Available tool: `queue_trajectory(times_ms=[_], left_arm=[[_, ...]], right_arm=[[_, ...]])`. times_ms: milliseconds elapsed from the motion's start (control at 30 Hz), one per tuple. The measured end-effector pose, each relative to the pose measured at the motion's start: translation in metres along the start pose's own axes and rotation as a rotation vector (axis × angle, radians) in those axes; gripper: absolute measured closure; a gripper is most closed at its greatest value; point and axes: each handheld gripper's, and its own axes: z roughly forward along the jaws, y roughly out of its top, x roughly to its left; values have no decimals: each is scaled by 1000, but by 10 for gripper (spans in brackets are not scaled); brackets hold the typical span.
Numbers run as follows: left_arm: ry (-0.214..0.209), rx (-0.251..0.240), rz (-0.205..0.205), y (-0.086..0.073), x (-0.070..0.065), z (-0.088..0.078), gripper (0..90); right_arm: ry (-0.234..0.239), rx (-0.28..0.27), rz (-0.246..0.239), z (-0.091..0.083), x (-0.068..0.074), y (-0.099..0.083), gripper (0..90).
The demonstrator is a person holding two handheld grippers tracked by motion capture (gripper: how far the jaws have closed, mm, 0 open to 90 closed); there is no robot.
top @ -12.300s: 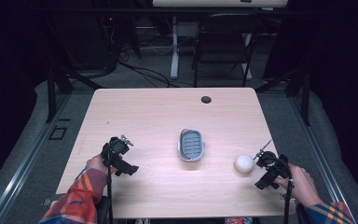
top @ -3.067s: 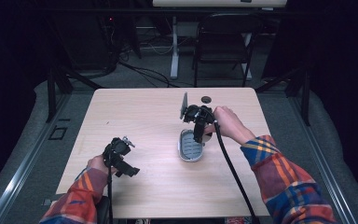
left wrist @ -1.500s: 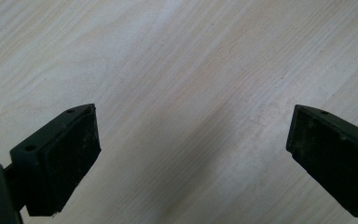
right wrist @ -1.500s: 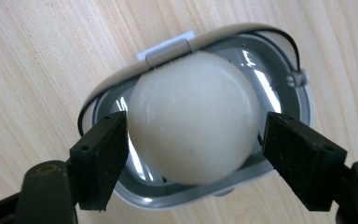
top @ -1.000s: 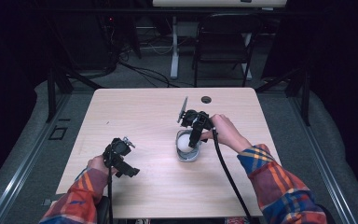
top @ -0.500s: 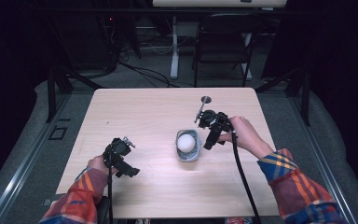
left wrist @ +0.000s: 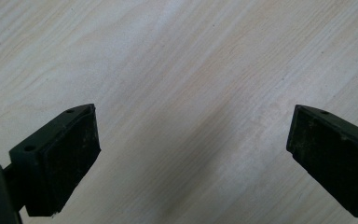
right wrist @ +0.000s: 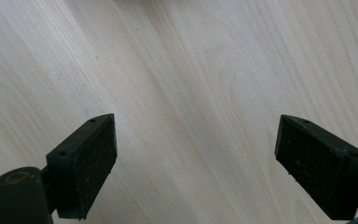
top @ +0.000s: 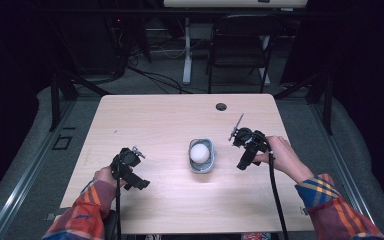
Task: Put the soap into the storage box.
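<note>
Both tongs are gaping wide with nothing between them. From the high view, the left tongs point(top: 141, 183) sit low at about eight o'clock on the table point(top: 155, 120), gripped by the person's left hand point(top: 106, 176), a plaid sleeve point(top: 80, 215) trailing off the near edge. Over in the left gripper view, the left tongs point(left wrist: 193, 158) show their two black jaws spread far apart above bare pale wood grain. Across at roughly four o'clock, the right tongs point(top: 242, 165) hang just above the table, held in the right hand point(top: 280, 156), with a black cable point(top: 276, 195) dropping toward the near edge. The right gripper view tells the same story: right tongs point(right wrist: 196, 158) with jaws well apart, and plain wood beneath. Dead centre of the table sits a small grey tray point(top: 201, 167), and resting inside it is a white ball point(top: 200, 152). The right tongs are near the tray at its three o'clock side, not touching it. At twelve o'clock, close to the far edge, there is a dark round hole point(top: 221, 106) in the tabletop. Beyond the table stands a black folding chair point(top: 240, 55).
</note>
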Motion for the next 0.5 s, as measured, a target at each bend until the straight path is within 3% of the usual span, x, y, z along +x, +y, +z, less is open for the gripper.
queue_trajectory(times_ms=[367, 500], left_arm=[[5, 6, 4, 1, -1, 0, 22], [5, 8, 4, 1, -1, 1, 21]], right_arm=[[-5, -9, 79, 7, -5, -44, 94], [-19, 0, 82, 9, -5, -56, 78]])
